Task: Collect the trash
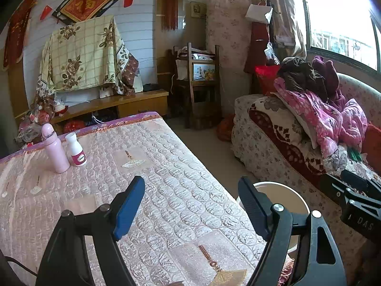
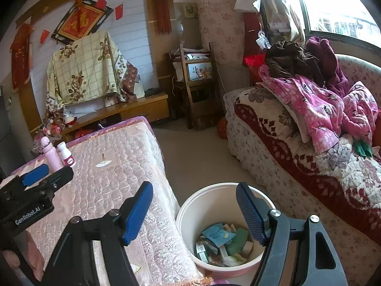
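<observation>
The table (image 2: pixel 114 166), under a quilted pink cloth with small fan motifs, is the largest thing close by and fills the left half of both wrist views. Across a strip of bare floor to the right of the table runs a long sofa (image 2: pixel 273 157) in floral and dark red covers, with pink and maroon clothing (image 2: pixel 316 104) heaped on its seat. Beyond the table's far end a low wooden cabinet (image 2: pixel 133 109) stands against the wall, and a flowered sheet (image 2: pixel 88 71) is draped over something on top of it. On the floor just beside the table's near right corner, between table and sofa, sits a white bucket (image 2: pixel 188 214) serving as the bin; the trash (image 2: pixel 221 240) lies in its bottom, a jumble of crumpled wrappers, small cartons and a blue packet. The right gripper (image 2: pixel 193 214) hangs over that corner, one blue finger above the table's edge and the other above the bucket's mouth, its jaws spread wide with nothing between them. The left gripper (image 1: pixel 190 207) is above the table's near end, likewise wide apart and empty. Near the table's far left corner stand a pink bottle (image 1: pixel 54 150) and, just beside it, a smaller white bottle (image 1: pixel 76 151), both upright.
</observation>
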Demonstrator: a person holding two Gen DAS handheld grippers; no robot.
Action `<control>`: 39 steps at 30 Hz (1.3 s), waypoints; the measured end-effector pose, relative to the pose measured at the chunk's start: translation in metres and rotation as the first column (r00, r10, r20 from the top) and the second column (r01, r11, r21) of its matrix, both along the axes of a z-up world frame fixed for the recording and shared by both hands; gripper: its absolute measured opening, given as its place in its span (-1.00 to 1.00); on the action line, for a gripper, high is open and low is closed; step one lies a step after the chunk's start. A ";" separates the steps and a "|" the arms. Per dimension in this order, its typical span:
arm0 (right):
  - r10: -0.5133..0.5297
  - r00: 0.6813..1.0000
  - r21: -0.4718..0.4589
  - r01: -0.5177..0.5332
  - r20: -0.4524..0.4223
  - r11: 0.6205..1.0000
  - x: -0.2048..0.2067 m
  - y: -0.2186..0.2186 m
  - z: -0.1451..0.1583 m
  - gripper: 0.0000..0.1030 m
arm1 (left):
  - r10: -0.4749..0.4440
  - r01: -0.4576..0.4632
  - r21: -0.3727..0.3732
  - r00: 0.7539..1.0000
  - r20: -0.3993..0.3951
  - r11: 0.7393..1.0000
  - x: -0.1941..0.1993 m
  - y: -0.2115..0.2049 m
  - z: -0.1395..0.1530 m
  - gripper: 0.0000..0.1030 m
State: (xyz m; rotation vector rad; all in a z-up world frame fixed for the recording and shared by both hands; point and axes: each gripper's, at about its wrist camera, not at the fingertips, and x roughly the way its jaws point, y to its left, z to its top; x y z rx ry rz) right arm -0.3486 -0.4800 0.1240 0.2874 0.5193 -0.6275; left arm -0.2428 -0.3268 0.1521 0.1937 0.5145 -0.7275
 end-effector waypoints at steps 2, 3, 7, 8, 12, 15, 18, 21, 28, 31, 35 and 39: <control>-0.001 1.000 0.000 0.001 0.002 1.000 0.000 0.000 0.001 0.47 | -0.002 0.002 -0.002 1.000 0.000 1.000 0.000 0.000 0.000 0.57; -0.001 1.000 -0.001 0.001 0.003 1.000 0.000 0.000 0.001 0.47 | -0.003 0.003 -0.004 1.000 0.000 1.000 0.000 0.000 0.000 0.57; -0.009 1.000 -0.010 0.009 0.009 1.000 -0.001 0.000 0.003 0.51 | -0.005 0.005 -0.012 1.000 0.002 1.000 -0.001 0.001 0.000 0.57; -0.009 1.000 -0.010 0.009 0.011 1.000 -0.001 -0.001 0.003 0.51 | -0.004 0.004 -0.011 1.000 0.005 1.000 -0.001 0.001 0.000 0.57; -0.010 1.000 -0.005 0.010 0.012 1.000 -0.002 -0.002 0.003 0.52 | -0.005 0.005 -0.009 1.000 0.003 1.000 -0.001 0.000 0.000 0.57; -0.011 1.000 -0.012 0.011 0.013 1.000 -0.003 -0.001 0.004 0.52 | -0.005 0.005 -0.009 1.000 0.002 1.000 -0.001 0.001 -0.002 0.57; -0.012 1.000 -0.019 0.012 0.012 1.000 -0.002 -0.001 0.005 0.52 | -0.006 0.006 -0.005 1.000 0.004 1.000 -0.002 0.000 -0.002 0.57; -0.013 1.000 -0.013 0.013 0.007 1.000 0.000 -0.002 0.004 0.52 | -0.007 0.007 -0.005 1.000 0.004 1.000 -0.002 0.000 -0.003 0.57; -0.014 1.000 -0.006 0.014 0.001 1.000 0.001 -0.003 0.001 0.52 | -0.010 0.010 -0.007 1.000 0.011 1.000 -0.001 0.000 -0.004 0.57; -0.014 1.000 -0.006 0.014 0.000 1.000 0.001 -0.004 0.001 0.52 | -0.010 0.010 -0.007 1.000 0.010 1.000 -0.001 0.000 -0.004 0.57; -0.014 1.000 -0.005 0.014 -0.002 1.000 0.002 -0.004 0.000 0.52 | -0.011 0.011 -0.004 1.000 0.010 1.000 -0.001 0.000 -0.005 0.57; -0.015 1.000 -0.003 0.015 -0.006 1.000 0.002 -0.003 -0.002 0.51 | -0.009 0.010 -0.005 1.000 0.011 1.000 -0.001 0.001 -0.006 0.57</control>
